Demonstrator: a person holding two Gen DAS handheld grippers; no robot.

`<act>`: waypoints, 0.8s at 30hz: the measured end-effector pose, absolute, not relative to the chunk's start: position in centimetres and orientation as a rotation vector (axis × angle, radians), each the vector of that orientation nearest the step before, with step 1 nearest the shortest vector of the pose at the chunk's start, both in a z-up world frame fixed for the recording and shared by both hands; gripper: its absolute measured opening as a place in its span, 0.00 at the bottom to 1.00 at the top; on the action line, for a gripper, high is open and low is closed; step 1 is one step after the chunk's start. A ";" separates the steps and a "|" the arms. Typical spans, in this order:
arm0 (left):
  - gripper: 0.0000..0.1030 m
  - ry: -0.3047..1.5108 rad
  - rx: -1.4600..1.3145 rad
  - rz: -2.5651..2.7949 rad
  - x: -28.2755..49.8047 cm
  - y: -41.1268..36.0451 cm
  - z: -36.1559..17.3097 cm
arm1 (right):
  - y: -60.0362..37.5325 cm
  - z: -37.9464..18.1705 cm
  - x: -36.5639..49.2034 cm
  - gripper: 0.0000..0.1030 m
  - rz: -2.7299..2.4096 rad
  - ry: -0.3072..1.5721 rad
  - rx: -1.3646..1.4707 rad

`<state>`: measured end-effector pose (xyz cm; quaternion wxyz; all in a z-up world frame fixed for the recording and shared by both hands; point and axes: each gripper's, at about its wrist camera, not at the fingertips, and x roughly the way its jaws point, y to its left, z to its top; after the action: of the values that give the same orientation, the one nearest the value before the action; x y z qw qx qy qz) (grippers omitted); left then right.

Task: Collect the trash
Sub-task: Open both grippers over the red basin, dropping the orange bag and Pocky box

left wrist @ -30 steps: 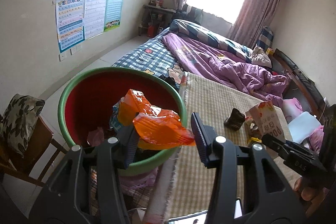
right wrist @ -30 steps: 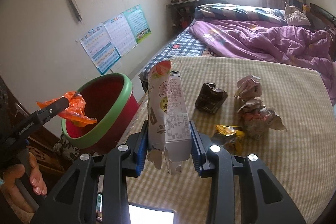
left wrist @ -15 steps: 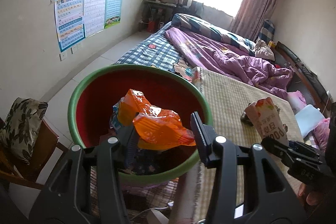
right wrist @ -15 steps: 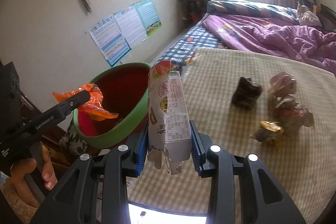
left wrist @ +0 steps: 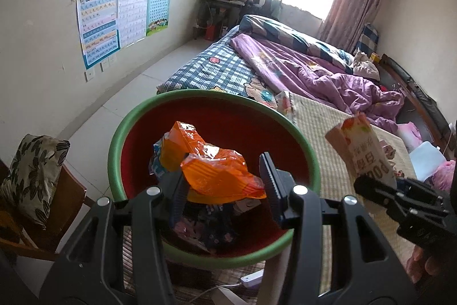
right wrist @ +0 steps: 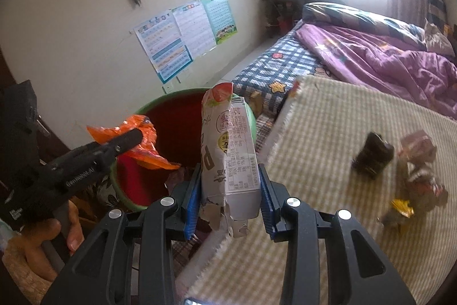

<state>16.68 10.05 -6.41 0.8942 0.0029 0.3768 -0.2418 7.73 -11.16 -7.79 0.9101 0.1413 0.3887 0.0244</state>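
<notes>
My left gripper [left wrist: 222,185] stands open over the red basin with a green rim [left wrist: 310,159]; an orange wrapper [left wrist: 217,173] lies across its left finger, above other trash inside. The wrapper [right wrist: 142,145] and basin [right wrist: 125,193] also show in the right wrist view. My right gripper [right wrist: 230,190] is shut on a white and pink carton [right wrist: 228,150], held upright beside the basin's rim. The carton [left wrist: 362,150] shows at the right of the left wrist view.
On the straw mat [right wrist: 328,133] lie a dark wrapper [right wrist: 371,153] and crumpled wrappers [right wrist: 417,176]. A bed with purple quilt [left wrist: 314,67] is behind. A wooden chair with a cushion [left wrist: 31,173] stands left of the basin.
Both grippers have moved toward the basin. The orange wrapper now hangs over the basin's inside, and the carton has come close to its rim.
</notes>
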 end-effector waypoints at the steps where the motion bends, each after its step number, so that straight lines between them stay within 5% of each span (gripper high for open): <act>1: 0.44 0.786 0.009 -0.503 16.9 10.1 -6.6 | -10.9 -7.7 8.1 0.35 0.055 0.802 0.284; 24: 0.47 0.864 0.022 -0.473 19.5 10.8 -9.4 | -6.5 -9.6 14.2 0.40 0.155 0.885 0.231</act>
<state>19.45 10.82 -9.41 0.8811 0.0103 0.4149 -0.2269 14.22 -6.47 -9.63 0.8943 0.1114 0.4270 0.0747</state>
